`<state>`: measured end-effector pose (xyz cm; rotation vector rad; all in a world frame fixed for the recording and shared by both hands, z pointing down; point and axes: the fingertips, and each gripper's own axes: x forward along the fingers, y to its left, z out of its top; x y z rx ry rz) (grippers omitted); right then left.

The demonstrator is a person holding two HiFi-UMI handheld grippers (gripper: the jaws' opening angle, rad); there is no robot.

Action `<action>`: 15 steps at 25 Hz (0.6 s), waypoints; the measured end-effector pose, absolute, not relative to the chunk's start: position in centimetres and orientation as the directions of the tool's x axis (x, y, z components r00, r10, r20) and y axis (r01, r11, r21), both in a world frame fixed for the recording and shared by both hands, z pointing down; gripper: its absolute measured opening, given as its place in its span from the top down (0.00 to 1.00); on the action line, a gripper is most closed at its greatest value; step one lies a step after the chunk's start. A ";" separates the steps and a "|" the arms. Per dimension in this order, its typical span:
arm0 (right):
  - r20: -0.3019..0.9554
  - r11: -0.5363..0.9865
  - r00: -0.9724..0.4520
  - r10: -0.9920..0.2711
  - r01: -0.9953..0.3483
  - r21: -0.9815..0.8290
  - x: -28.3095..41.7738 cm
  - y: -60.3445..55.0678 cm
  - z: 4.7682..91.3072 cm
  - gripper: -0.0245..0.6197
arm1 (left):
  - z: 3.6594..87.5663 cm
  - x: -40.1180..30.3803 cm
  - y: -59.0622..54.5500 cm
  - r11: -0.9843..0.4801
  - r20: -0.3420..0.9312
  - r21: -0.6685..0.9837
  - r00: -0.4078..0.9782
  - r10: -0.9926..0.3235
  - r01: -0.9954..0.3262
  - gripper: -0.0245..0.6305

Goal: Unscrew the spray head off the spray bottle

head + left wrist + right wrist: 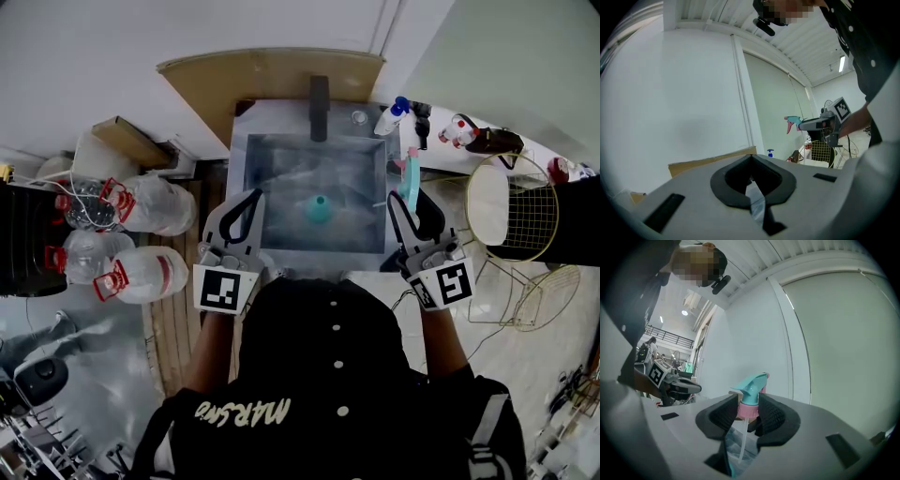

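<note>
My right gripper [410,202] is shut on the teal spray head [410,176] at the right edge of the sink. In the right gripper view its pads [771,416] squeeze the pink collar [746,410]. The bare dip tube [744,439] hangs free below, with no bottle on it. A teal bottle [319,208] lies in the sink basin [281,159], between the two grippers. My left gripper [246,202] hovers at the sink's left edge. Its jaws are shut with nothing in them [751,176]. The left gripper view shows the spray head [792,123] held out by the right gripper [820,124].
A black faucet [320,108] stands at the back of the sink. A white spray bottle with a blue head [391,117] and other bottles sit at the back right. Large water jugs [150,272] stand on the floor left. A wire basket [525,211] is at right.
</note>
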<state>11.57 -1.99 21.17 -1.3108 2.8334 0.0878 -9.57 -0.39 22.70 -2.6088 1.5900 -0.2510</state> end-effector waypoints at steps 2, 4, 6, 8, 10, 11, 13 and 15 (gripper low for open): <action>-0.042 0.646 -0.647 -0.761 -0.763 0.042 11.6 -2.2 21.1 0.73 | 22.5 -9.5 -0.6 -0.460 0.096 -0.121 0.451 -0.887 -0.880 0.93; -0.045 0.645 -0.646 -0.762 -0.763 0.036 11.5 -2.4 21.0 0.73 | 22.4 -9.5 -0.7 -0.460 0.096 -0.116 0.451 -0.887 -0.880 0.93; -0.049 0.645 -0.645 -0.762 -0.764 0.032 11.4 -2.5 21.0 0.73 | 22.3 -9.5 -0.8 -0.462 0.097 -0.119 0.453 -0.886 -0.879 0.93; -0.053 0.645 -0.646 -0.762 -0.763 0.032 11.4 -2.5 20.9 0.73 | 22.3 -9.4 -0.8 -0.464 0.094 -0.125 0.455 -0.886 -0.877 0.93; -0.052 0.647 -0.648 -0.760 -0.762 0.034 11.4 -2.5 21.0 0.73 | 22.4 -9.3 -0.7 -0.464 0.092 -0.128 0.456 -0.885 -0.876 0.93; -0.051 0.648 -0.649 -0.759 -0.761 0.035 11.3 -2.5 21.0 0.73 | 22.4 -9.3 -0.7 -0.464 0.091 -0.129 0.456 -0.885 -0.876 0.93; -0.053 0.648 -0.649 -0.759 -0.761 0.033 11.3 -2.5 21.0 0.73 | 22.5 -9.3 -0.6 -0.466 0.092 -0.131 0.457 -0.885 -0.875 0.93; -0.055 0.647 -0.647 -0.760 -0.762 0.027 11.2 -2.5 21.0 0.73 | 22.6 -9.2 -0.6 -0.466 0.095 -0.131 0.457 -0.884 -0.875 0.93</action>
